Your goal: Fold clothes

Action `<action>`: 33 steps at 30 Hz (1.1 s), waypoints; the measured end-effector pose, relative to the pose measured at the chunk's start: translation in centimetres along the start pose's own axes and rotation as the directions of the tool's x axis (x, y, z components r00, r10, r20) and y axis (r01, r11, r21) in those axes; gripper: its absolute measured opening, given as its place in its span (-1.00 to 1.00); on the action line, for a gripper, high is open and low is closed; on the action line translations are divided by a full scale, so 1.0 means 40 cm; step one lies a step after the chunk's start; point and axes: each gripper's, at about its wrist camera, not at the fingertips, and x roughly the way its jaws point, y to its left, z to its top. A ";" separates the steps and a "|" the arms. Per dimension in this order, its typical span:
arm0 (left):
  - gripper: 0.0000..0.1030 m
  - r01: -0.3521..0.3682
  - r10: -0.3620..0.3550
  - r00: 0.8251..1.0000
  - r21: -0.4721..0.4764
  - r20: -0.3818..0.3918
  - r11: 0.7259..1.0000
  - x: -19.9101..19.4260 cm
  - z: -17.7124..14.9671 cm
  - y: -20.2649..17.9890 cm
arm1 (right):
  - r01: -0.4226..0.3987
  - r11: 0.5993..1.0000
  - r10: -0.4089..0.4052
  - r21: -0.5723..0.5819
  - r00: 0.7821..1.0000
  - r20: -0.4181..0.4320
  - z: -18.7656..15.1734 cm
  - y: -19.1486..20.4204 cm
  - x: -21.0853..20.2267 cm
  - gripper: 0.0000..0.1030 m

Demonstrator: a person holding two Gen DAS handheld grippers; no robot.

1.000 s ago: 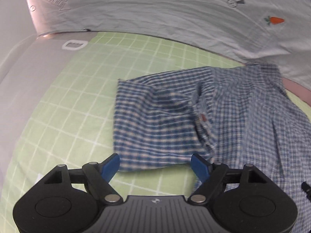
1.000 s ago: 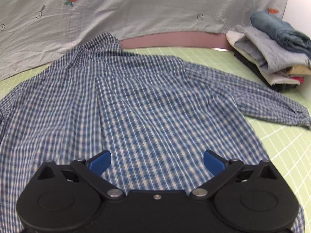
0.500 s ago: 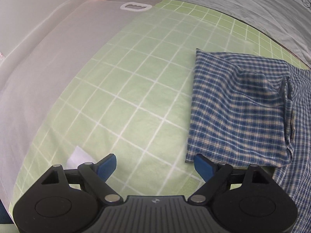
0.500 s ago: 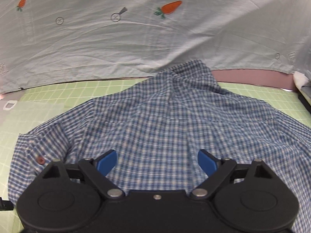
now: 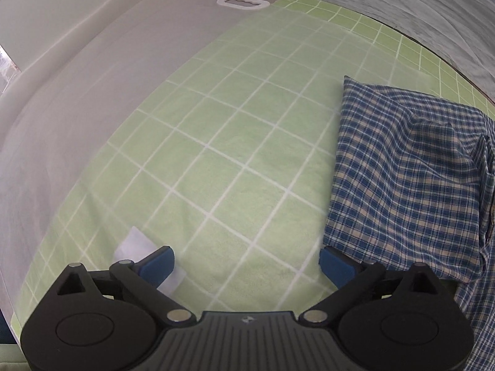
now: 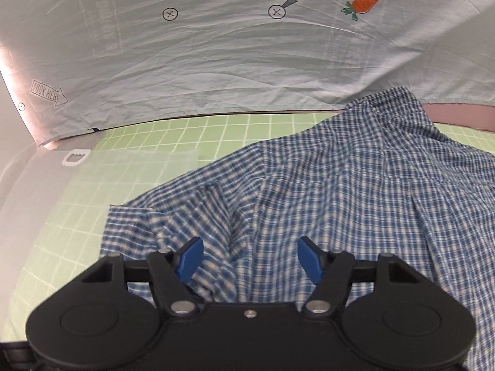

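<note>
A blue-and-white checked shirt (image 6: 355, 185) lies spread on the green gridded mat (image 6: 173, 142), its collar toward the back. One sleeve is folded over, and its darker checked panel (image 5: 408, 185) fills the right of the left wrist view. My left gripper (image 5: 246, 266) stands open over bare mat, its right fingertip (image 5: 335, 266) at the near left corner of that panel. My right gripper (image 6: 250, 261) hovers open low over the folded sleeve and shirt body, nothing between its blue pads.
A pale sheet with carrot prints (image 6: 247, 52) hangs along the back. A grey translucent sheet (image 5: 92, 102) with a white clip-shaped mark (image 5: 244, 1) covers the mat's left side. A small white patch (image 5: 136, 244) lies on the mat by my left gripper.
My left gripper swung left, off the folded sleeve onto bare mat. My right gripper panned left from the shirt's right sleeve and the clothes pile to the folded left sleeve. Both stayed open.
</note>
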 end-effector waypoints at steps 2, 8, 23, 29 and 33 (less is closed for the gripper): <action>0.98 -0.004 0.004 1.000 -0.002 0.000 1.000 0.001 0.002 -0.003 | -0.027 0.999 0.027 0.018 1.000 -0.001 0.009 0.016 -0.001 0.26; 1.00 -0.005 0.005 1.000 -0.002 0.001 1.000 0.001 0.001 -0.002 | -0.090 0.995 0.091 0.035 0.996 -0.006 0.029 0.062 -0.002 0.24; 0.99 -0.012 0.012 1.000 -0.001 -0.001 1.000 -0.005 0.002 -0.003 | -0.090 0.996 0.091 0.027 0.995 -0.031 -0.008 -0.012 -0.023 -0.89; 0.99 0.009 -0.009 1.000 -0.005 0.025 1.000 -0.043 -0.003 -0.008 | -0.087 0.995 0.086 0.047 0.996 0.010 -0.007 -0.086 -0.065 -0.91; 0.99 0.013 -0.014 0.998 0.017 0.066 1.000 -0.089 -0.010 -0.032 | -0.067 0.992 0.061 0.103 0.997 0.053 0.002 -0.168 -0.096 -0.91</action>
